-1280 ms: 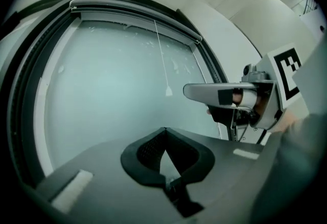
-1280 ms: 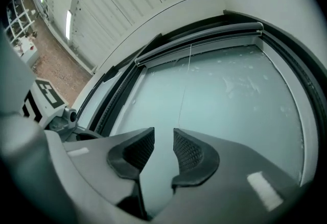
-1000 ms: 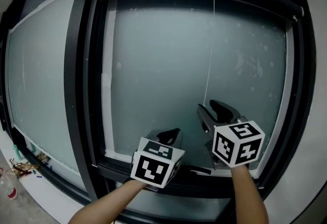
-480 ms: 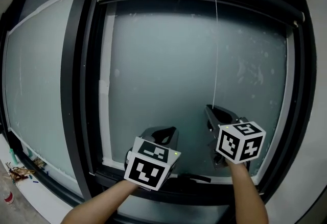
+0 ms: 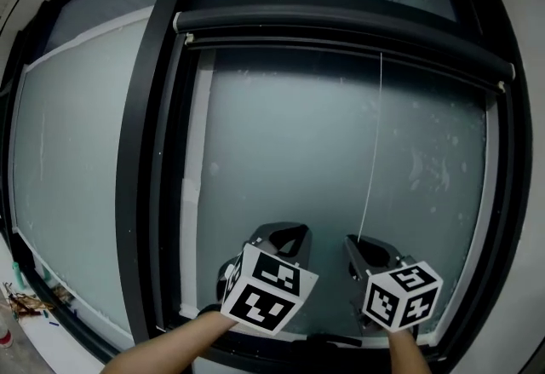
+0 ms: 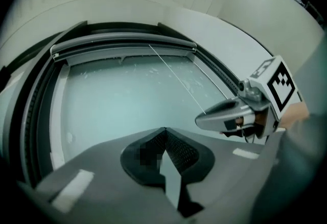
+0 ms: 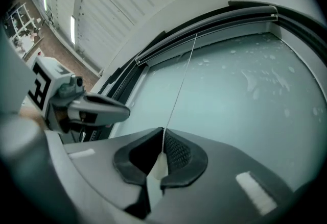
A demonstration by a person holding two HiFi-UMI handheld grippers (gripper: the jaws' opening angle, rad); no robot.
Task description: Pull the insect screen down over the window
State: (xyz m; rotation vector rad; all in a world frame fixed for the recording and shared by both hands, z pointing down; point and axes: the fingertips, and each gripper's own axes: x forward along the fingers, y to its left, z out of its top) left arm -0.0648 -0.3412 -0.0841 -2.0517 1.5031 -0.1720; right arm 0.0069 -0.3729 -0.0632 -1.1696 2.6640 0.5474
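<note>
Insect screen (image 5: 341,21) — dark roll up top, thin white cord (image 5: 372,146) straight

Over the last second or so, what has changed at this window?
The right gripper has just closed its jaws on the thin pull cord that hung between them. The left gripper rose to about level with it. Unchanged: left jaws shut and empty, insect screen rolled up at the top of the window.
</note>
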